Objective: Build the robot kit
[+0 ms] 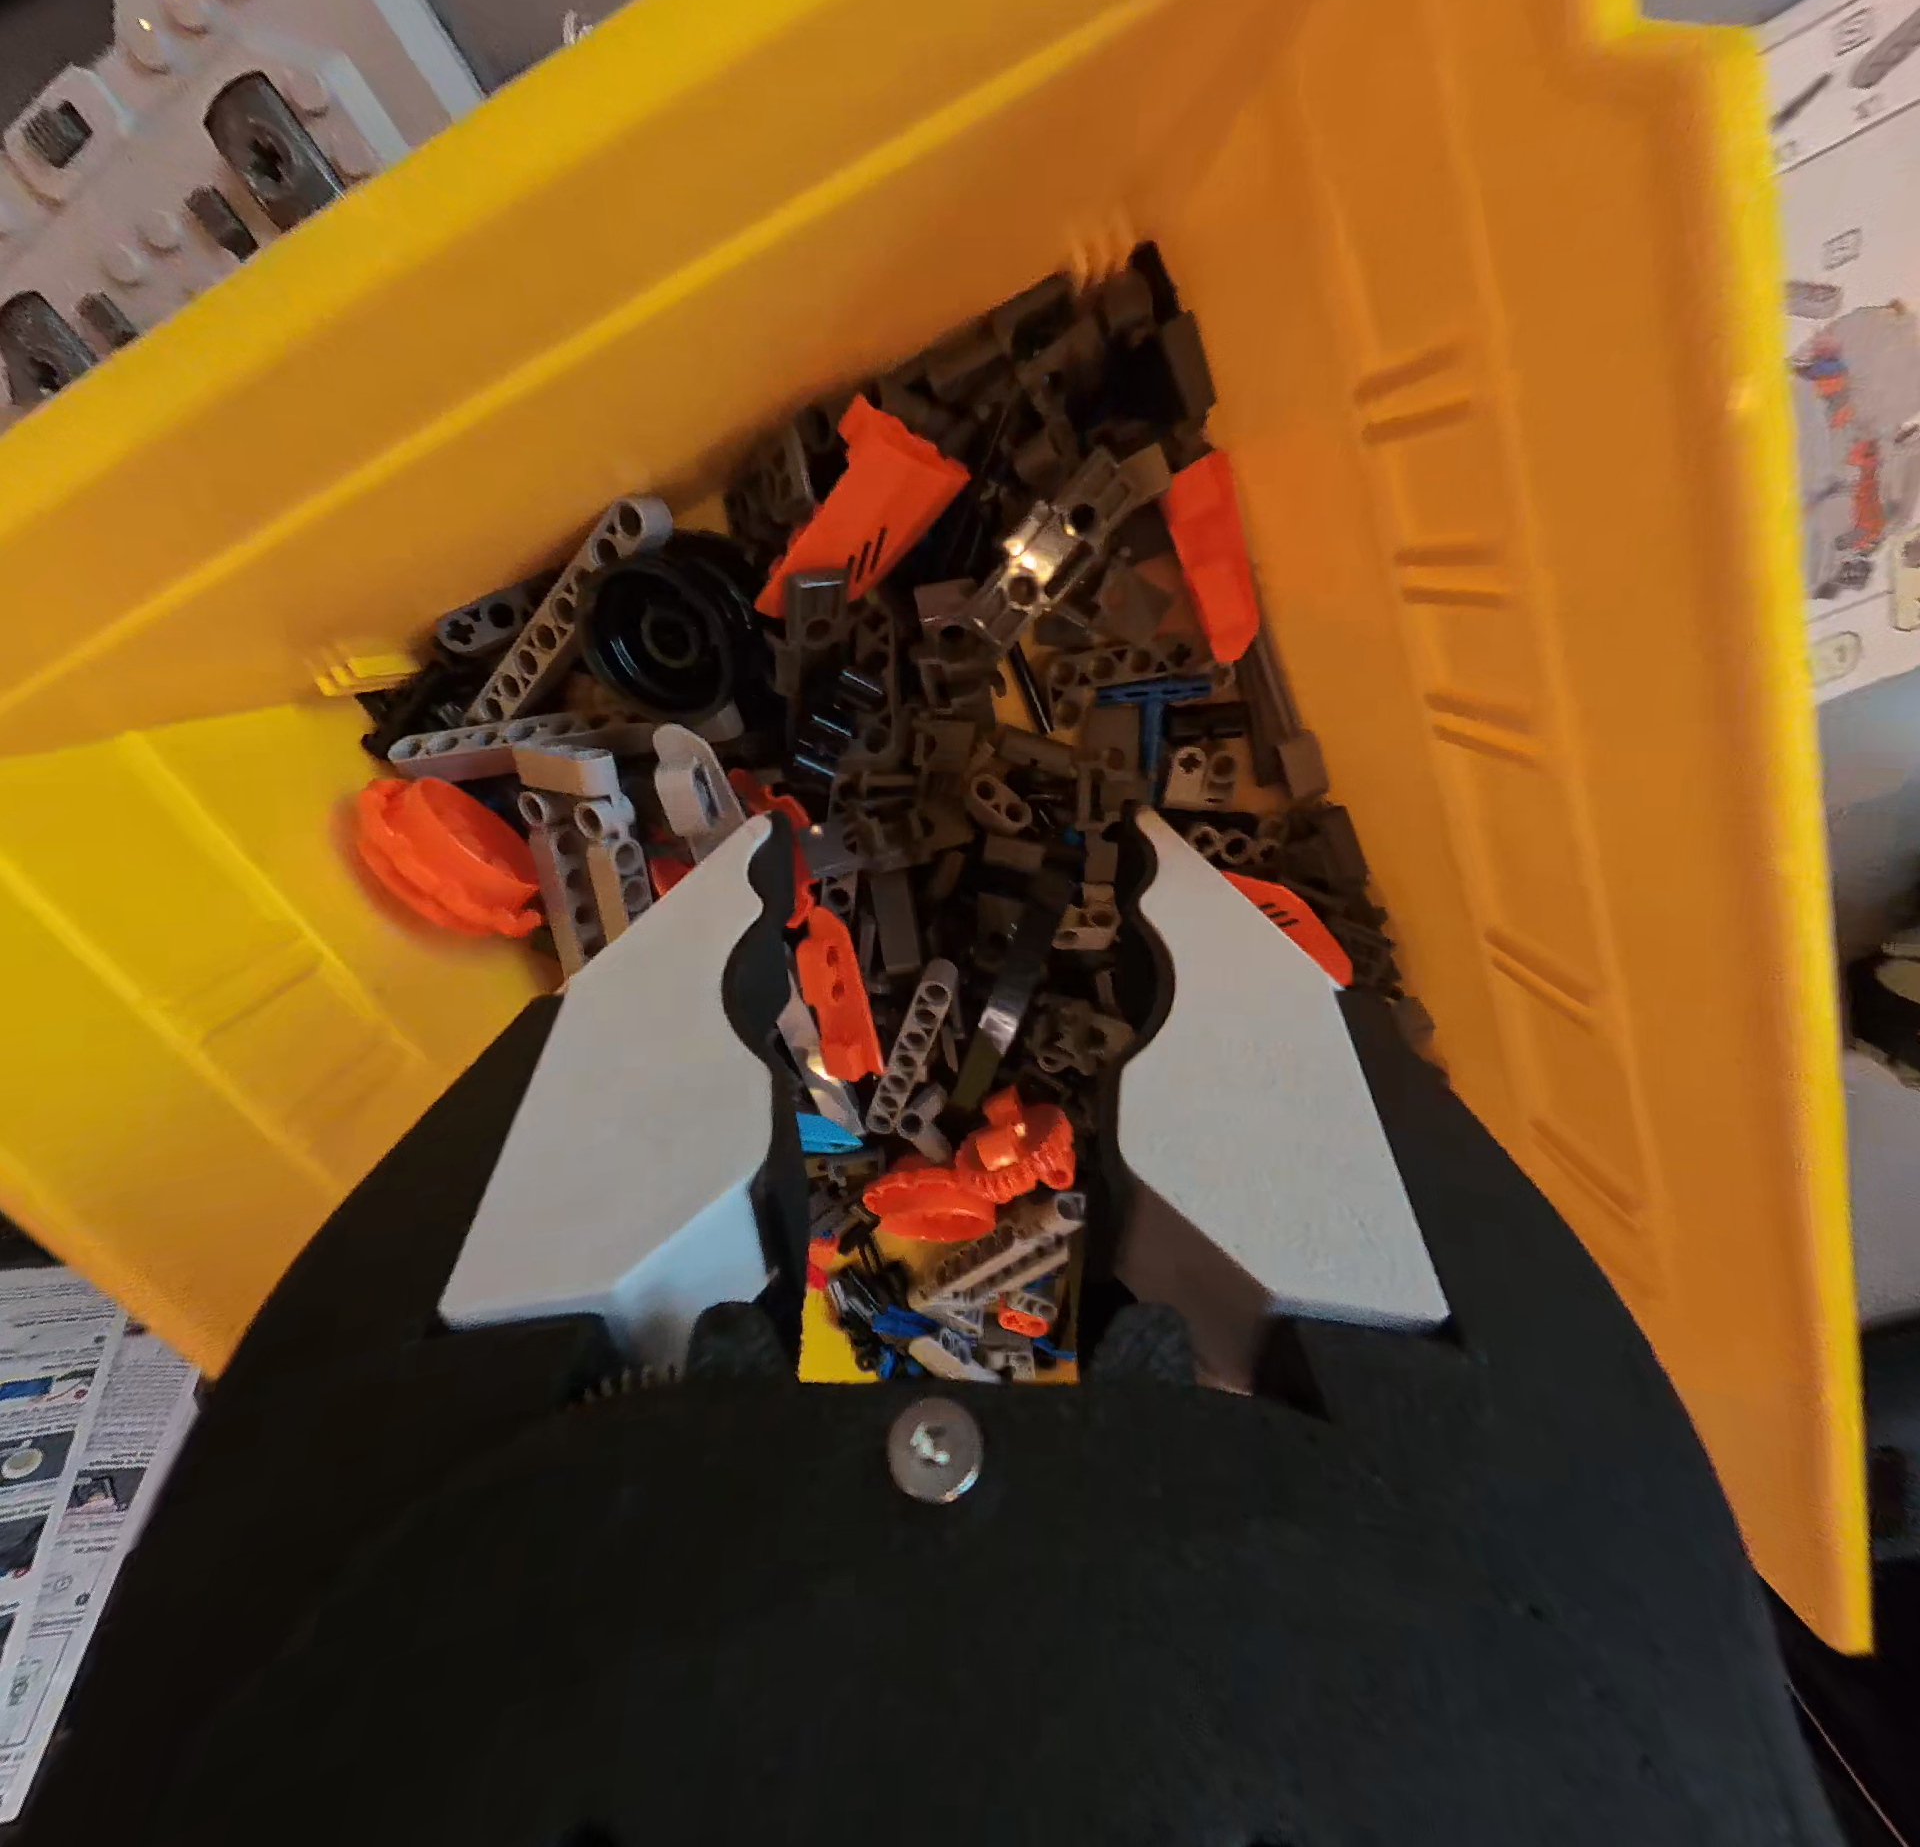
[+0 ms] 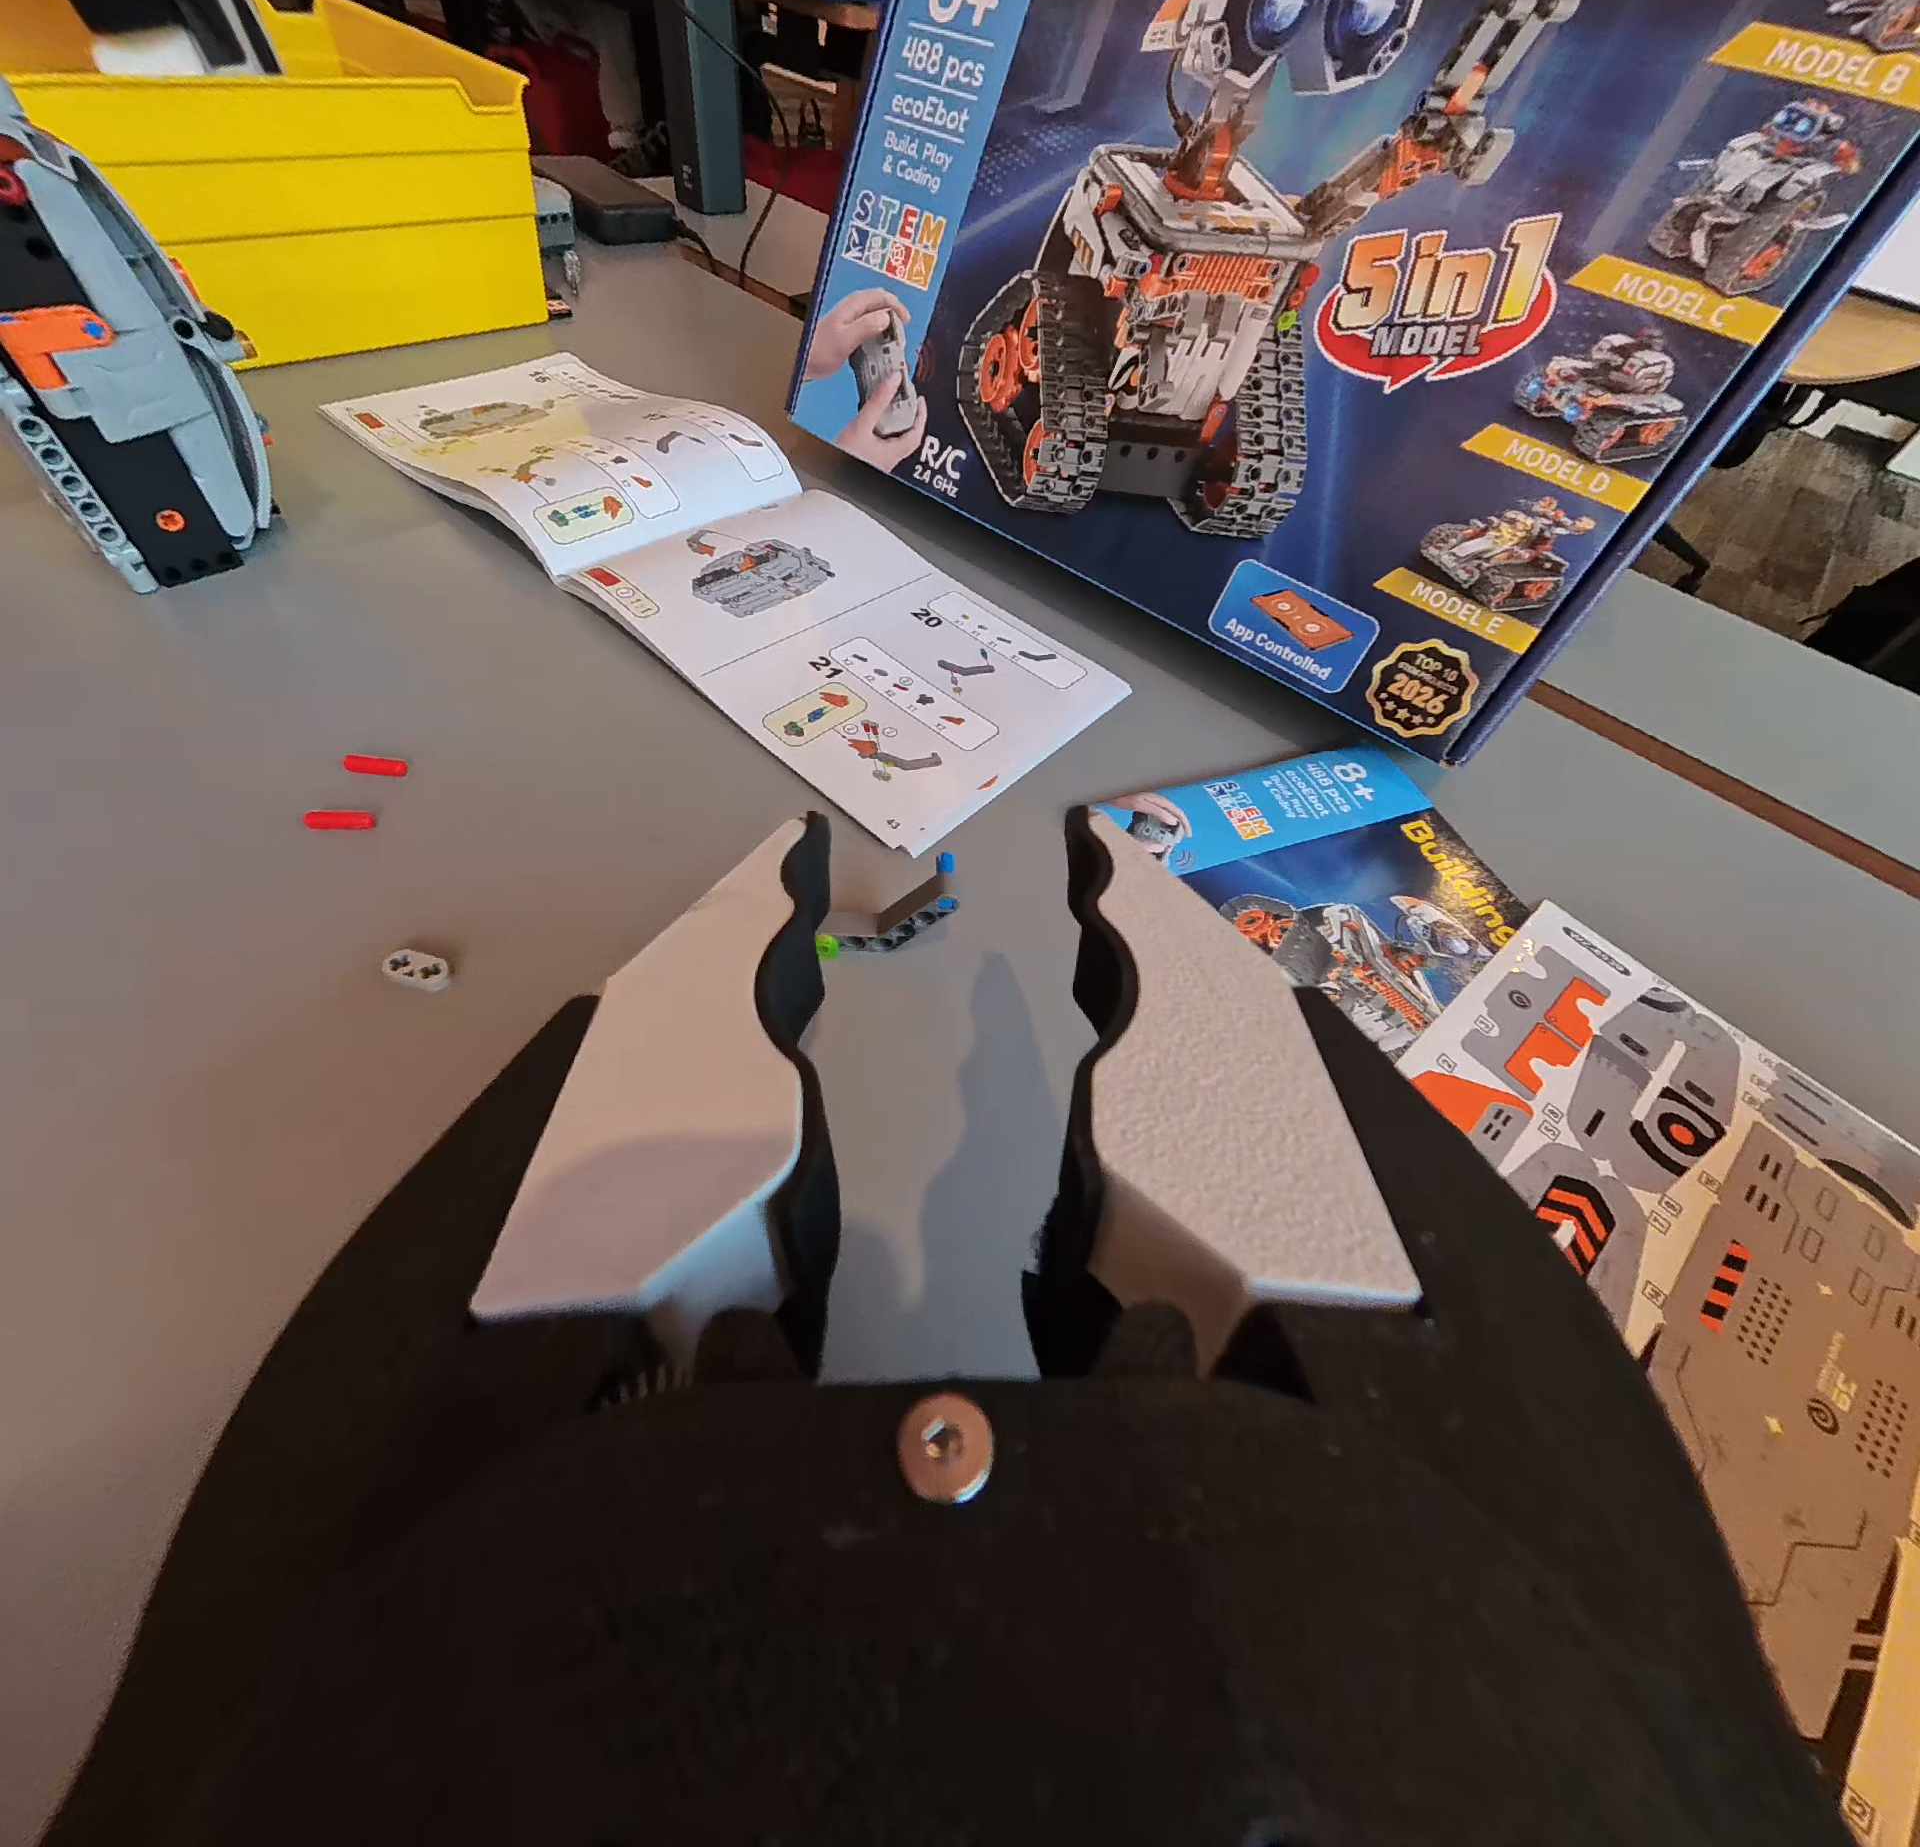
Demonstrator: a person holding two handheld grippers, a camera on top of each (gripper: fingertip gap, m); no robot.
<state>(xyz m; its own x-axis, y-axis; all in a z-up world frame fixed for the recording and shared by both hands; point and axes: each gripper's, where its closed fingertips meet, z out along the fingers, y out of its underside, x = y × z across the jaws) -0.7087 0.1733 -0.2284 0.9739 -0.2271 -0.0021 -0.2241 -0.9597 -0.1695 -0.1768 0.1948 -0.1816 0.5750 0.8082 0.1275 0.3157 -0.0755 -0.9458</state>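
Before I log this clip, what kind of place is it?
Probably a workroom or lab table set up for building a brick robot kit. A grey table holds an open instruction booklet and the kit's box, and a yellow bin is full of loose building pieces.

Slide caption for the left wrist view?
Open left gripper poised over mixed building-toy parts inside a yellow bin.
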